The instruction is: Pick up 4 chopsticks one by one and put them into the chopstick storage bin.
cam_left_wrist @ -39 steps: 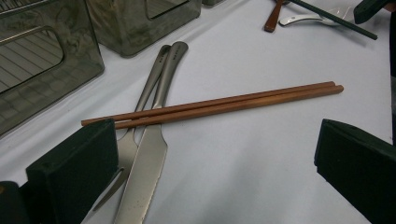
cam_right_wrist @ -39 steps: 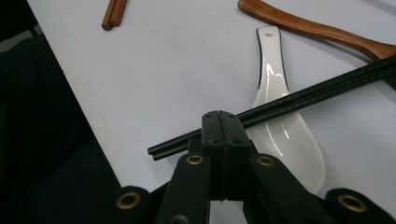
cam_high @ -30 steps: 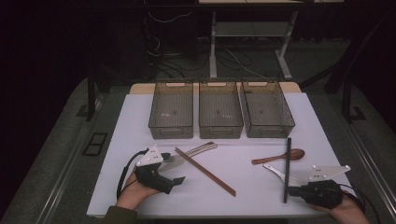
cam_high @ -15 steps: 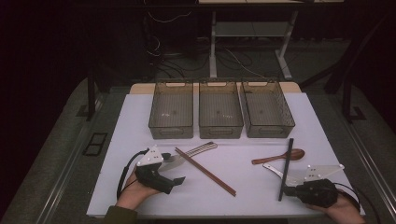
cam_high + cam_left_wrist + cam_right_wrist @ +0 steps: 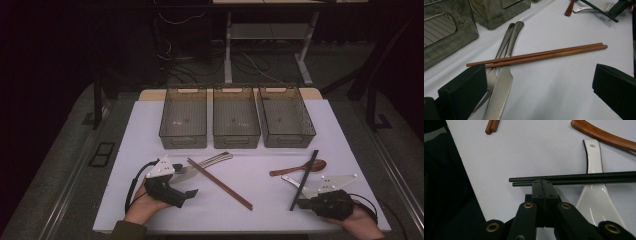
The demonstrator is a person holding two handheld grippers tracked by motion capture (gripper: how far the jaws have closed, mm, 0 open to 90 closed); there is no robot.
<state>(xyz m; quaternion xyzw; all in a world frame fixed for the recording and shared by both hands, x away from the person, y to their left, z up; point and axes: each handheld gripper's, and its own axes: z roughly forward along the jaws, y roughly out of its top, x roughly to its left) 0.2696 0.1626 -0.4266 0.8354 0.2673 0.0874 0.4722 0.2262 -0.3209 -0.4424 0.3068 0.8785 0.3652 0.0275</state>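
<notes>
Black chopsticks point(image 5: 584, 178) swung slightly, thin, paired, matte, right claw point(image 5: 541, 185) clamped

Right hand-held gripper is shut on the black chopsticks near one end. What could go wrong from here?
1. The right hand-held gripper pinches the black chopsticks near their end, so the long free length may droop or swing, and one stick could slip out.
2. They lie across the white spoon, beside the wooden spoon; a low lift may drag either.
3. The three bins look narrow; a slanted pair may catch a rim.
</notes>
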